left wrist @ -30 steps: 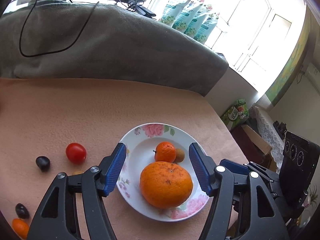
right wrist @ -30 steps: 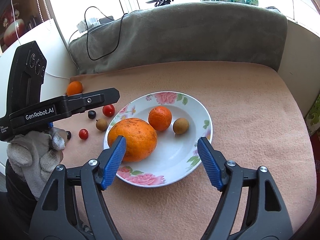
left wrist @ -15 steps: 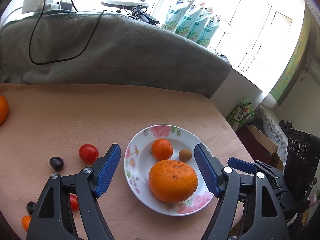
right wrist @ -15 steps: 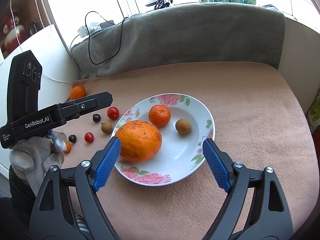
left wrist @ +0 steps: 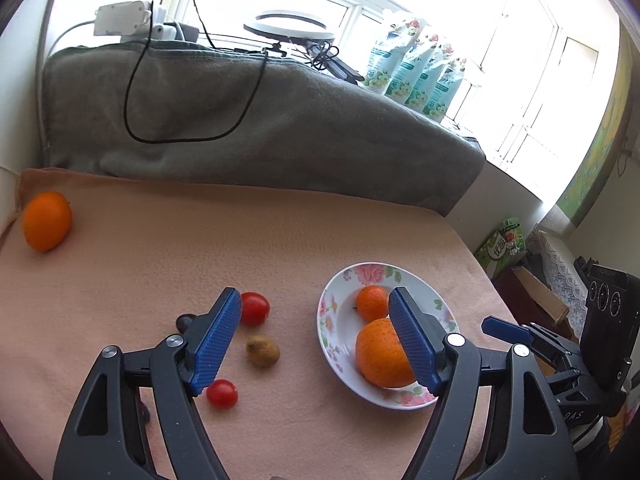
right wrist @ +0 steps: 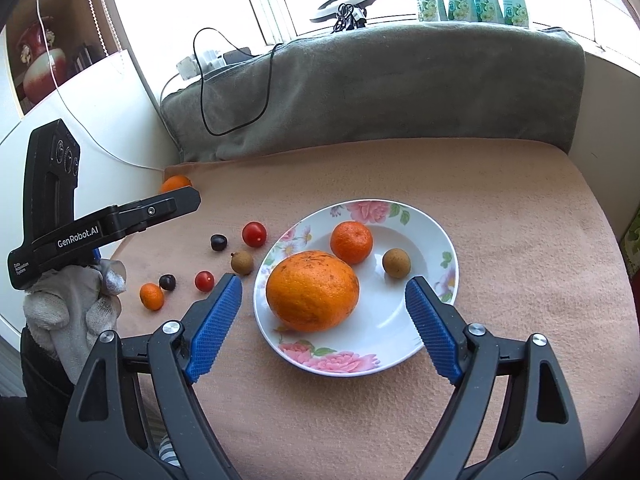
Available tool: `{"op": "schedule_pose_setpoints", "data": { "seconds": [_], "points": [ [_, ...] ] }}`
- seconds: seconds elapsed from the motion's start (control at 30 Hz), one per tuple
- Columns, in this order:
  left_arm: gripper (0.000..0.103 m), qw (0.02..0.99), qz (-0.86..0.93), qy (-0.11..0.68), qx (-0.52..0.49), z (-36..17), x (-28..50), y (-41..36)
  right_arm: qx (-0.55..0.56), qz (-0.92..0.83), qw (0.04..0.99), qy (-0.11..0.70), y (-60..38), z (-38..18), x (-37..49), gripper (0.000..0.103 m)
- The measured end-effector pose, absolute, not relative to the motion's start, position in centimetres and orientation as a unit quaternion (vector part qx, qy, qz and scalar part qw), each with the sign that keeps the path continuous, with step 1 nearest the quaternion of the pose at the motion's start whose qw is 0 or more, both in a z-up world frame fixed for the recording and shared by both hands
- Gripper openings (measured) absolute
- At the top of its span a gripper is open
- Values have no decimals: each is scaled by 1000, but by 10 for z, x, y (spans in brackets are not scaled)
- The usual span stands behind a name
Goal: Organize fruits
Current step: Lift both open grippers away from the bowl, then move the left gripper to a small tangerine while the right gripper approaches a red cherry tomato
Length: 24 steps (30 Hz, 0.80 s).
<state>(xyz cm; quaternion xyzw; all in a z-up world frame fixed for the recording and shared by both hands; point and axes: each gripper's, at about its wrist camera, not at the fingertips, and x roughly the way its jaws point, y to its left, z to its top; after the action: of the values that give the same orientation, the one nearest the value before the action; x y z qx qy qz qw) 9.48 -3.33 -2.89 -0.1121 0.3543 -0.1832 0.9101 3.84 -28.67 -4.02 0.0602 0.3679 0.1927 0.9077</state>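
My left wrist camera looks forward and down along my left gripper (left wrist: 314, 336), close over the cloth, facing the grey cushion (left wrist: 256, 120) and window. My right wrist camera looks down along my right gripper (right wrist: 324, 320), nearer the plate (right wrist: 434, 240). Both views share the plate (left wrist: 326, 320), the large orange (left wrist: 380, 354) (right wrist: 312, 290) and the loose fruit; fisheye edges are probably too warped to trust.

In plate (right wrist: 434, 240): large orange (right wrist: 312, 290), mandarin (right wrist: 351, 241) behind, longan (right wrist: 396, 263) right. Left of plate, on worktop (right wrist: 520, 220): tomatoes (right wrist: 254, 234).
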Motion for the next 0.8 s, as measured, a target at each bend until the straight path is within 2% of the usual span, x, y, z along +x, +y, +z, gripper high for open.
{"op": "schedule_pose_setpoints", "data": {
  "seconds": [0.5,0.8],
  "points": [
    [76,920,-102,354,-135,-33,73,54,37,243,901,358,-242,-34,40,86],
    [76,912,-88,371,-151,-48,60,79,19,267,894,358,-212,-36,41,86]
  ]
}}
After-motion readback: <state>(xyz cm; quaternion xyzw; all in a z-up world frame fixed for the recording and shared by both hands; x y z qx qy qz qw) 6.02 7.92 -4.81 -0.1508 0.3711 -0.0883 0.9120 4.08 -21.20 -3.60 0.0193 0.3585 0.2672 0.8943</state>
